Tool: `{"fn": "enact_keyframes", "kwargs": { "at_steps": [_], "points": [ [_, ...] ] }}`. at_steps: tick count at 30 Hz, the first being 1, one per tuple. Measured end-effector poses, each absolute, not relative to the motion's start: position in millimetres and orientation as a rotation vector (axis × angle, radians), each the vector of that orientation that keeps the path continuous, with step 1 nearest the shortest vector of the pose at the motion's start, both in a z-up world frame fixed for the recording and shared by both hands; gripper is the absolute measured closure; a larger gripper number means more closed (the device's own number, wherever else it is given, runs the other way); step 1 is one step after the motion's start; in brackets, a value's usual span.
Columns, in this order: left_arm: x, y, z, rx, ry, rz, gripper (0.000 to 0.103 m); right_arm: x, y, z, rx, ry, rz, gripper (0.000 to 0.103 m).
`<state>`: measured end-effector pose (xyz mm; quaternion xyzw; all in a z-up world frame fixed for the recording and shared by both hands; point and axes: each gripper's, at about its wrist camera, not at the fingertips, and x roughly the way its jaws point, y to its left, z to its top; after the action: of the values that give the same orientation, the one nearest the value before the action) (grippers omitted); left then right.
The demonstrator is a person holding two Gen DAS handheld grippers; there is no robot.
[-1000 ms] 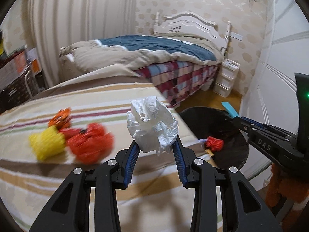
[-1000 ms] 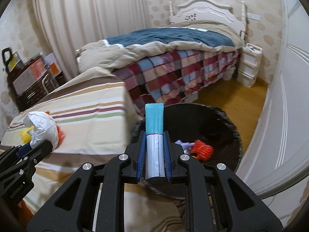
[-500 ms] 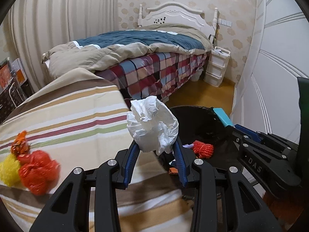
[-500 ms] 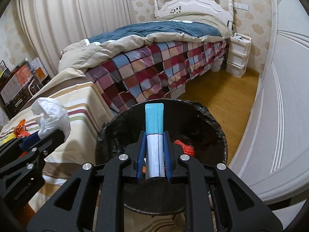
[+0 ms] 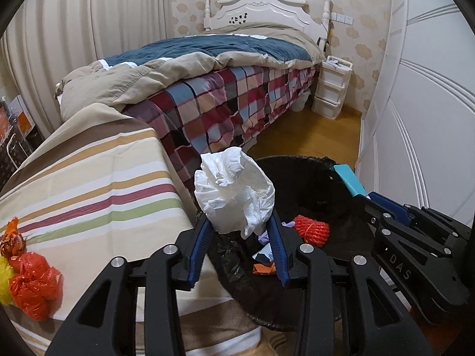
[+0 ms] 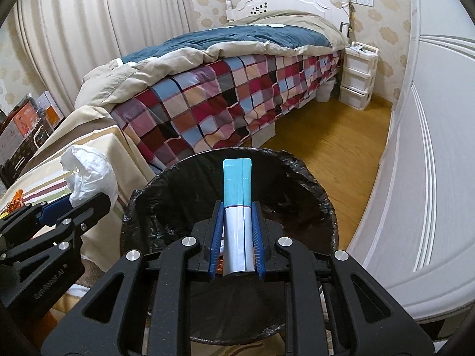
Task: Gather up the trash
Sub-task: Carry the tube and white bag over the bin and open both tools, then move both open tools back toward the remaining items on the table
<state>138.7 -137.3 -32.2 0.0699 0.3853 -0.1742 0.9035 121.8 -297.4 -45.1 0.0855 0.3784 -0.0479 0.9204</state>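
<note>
While the crumpled white tissue wad sits pinched between the blue pads of the left gripper, it hangs over the near rim of the black-lined trash bin, right at the edge of the striped cloth that covers the surface beside the bin. From the right wrist view the same wad shows at the left, above the left gripper, level with the bin's rim. The right gripper is clamped on a flat white and turquoise packet, its jaws nearly together with the packet standing upright between the pads and its turquoise end poking forward over the bin's mouth. In the left wrist view that packet's turquoise tip juts from the right gripper above the far right side of the bin.

Inside the bin lie a coil of red cord, a small orange scrap and a few pale bits of paper. On the striped cloth, well apart from the bin, rest a crumpled red plastic bag, a yellow piece touching it, and an orange wrapper just behind.

Beyond the bin stands a bed with a checked cover and a dark blue quilt, a white drawer unit by its headboard, and wooden floor between.
</note>
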Motion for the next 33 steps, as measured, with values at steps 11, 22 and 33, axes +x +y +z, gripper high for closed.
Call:
{"fn": "enact_keyframes", "kwargs": {
  "at_steps": [11,22,33],
  "points": [
    [131.8,-125.1,-26.2,0.121,0.771,-0.314,0.027,112.7,-302.4,-41.2,0.175,0.750,-0.156,0.040],
    [102.4,-73.4,-12.6,0.066,0.748,-0.232,0.018,87.4,-275.0,-22.4,0.167,0.677,-0.184,0.006],
    [63.2,7.6,-7.2,0.023,0.734,-0.082,0.015,72.2,-212.1,-17.8,0.190,0.705,-0.034,0.006]
  ]
}}
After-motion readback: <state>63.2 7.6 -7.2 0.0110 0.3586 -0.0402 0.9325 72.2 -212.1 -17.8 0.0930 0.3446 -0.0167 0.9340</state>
